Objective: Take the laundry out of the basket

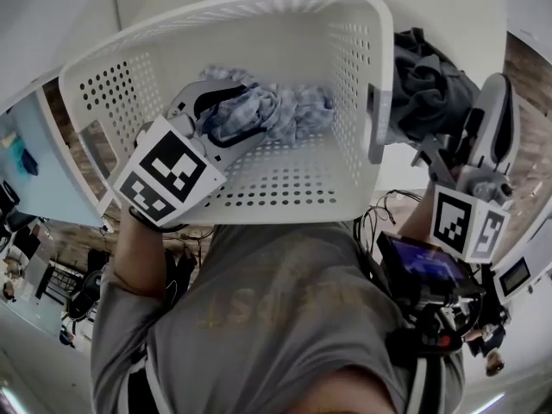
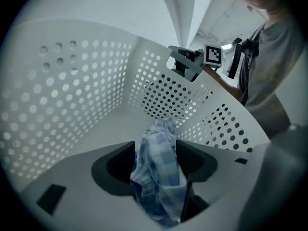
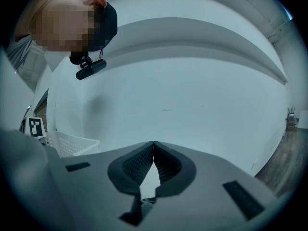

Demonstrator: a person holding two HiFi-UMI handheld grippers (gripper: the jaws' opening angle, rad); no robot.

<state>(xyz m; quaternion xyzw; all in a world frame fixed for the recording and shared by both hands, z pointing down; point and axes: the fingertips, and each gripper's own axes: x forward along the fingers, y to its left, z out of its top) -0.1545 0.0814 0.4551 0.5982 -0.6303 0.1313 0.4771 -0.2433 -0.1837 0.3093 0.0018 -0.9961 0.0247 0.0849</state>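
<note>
Grasp step, I judge: inside the white laundry basket (image 1: pixel 259 11) the left gripper (image 2: pixel 155 153) sets its fingers (image 2: pixel 115 165) half-wide astride the blue checked cloth (image 1: pixel 285 106), and next must close and lift; the right gripper (image 3: pixel 153 153) is pinched together, empty, outside it.

Head camera steeply over shared basket (image 1: pixel 95 84)

Light: even, cool, bright
Shadows: soft
Edges: fisheye bending, dark corners in gripper views
Focus: closest parts blurred
</note>
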